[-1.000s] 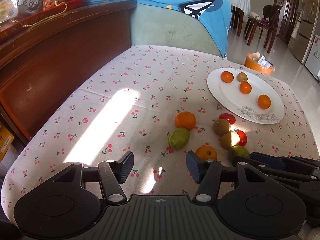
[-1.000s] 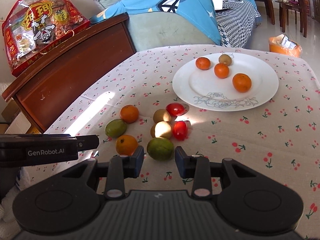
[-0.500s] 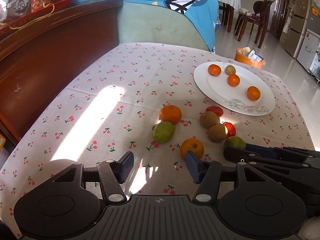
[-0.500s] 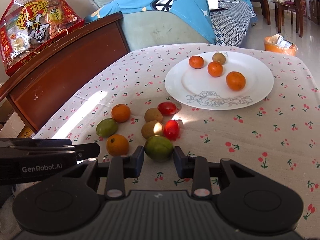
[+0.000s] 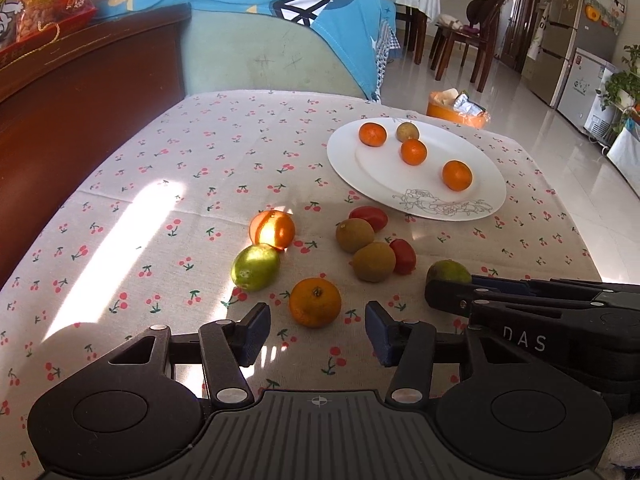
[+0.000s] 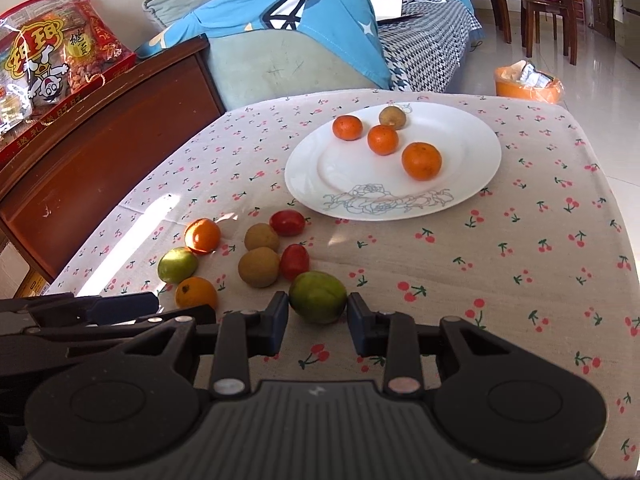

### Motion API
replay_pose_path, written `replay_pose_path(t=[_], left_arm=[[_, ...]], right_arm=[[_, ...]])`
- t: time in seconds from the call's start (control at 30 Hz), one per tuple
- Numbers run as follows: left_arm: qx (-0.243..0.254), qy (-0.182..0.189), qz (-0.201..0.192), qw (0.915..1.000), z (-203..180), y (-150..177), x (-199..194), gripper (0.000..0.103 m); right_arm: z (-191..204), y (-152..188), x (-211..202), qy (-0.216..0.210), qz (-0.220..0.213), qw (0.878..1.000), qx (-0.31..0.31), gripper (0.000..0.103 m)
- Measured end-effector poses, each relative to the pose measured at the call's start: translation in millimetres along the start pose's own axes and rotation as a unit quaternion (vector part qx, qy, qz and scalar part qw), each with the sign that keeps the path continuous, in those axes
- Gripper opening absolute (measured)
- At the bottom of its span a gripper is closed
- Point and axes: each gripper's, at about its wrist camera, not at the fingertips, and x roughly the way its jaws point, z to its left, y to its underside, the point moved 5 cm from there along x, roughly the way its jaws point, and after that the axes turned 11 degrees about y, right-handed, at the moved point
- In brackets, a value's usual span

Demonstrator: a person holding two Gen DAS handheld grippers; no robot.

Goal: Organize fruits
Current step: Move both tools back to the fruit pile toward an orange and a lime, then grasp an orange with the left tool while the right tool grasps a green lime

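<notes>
On the cherry-print tablecloth an orange [image 5: 315, 302] lies between the fingertips of my left gripper [image 5: 316, 332]. Its jaws are closing, and a gap shows on each side of the fruit. My right gripper [image 6: 318, 320] is shut on a green fruit [image 6: 318, 296] that rests on the cloth; it also shows side-on as the right gripper [image 5: 440, 294]. Loose nearby are another orange [image 5: 272, 230], a lime-green fruit [image 5: 256, 266], two kiwis [image 5: 355, 235] and two tomatoes [image 5: 368, 216]. The white plate [image 5: 480, 188] farther back holds three tangerines and a kiwi.
A dark wooden cabinet [image 6: 100, 140] with a red snack bag [image 6: 52, 68] runs along the table's left side. A sofa under a blue cloth [image 5: 280, 12] stands behind the table. Beyond the far right edge are an orange bin [image 5: 456, 106] and chairs.
My left gripper has moved forward until the near orange sits between its fingertips, and its jaws have narrowed. My right gripper has closed in on the green fruit.
</notes>
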Motion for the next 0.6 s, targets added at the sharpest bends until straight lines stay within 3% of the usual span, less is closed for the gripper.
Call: replay_pose_path(t=[0.37, 0.6], left_arm=[[-0.011, 0.005, 0.000, 0.9999, 1.9, 0.1, 13.5, 0.029], [-0.007, 0.004, -0.002, 1.0000, 0.6, 0.3, 15.2, 0.028]], right_arm=[[-6.3, -0.3, 0.7, 0.002, 0.000, 1.000, 0.012, 0.032], [-6.9, -0.6, 1.0, 0.001, 0.000, 1.000, 0.013, 0.032]])
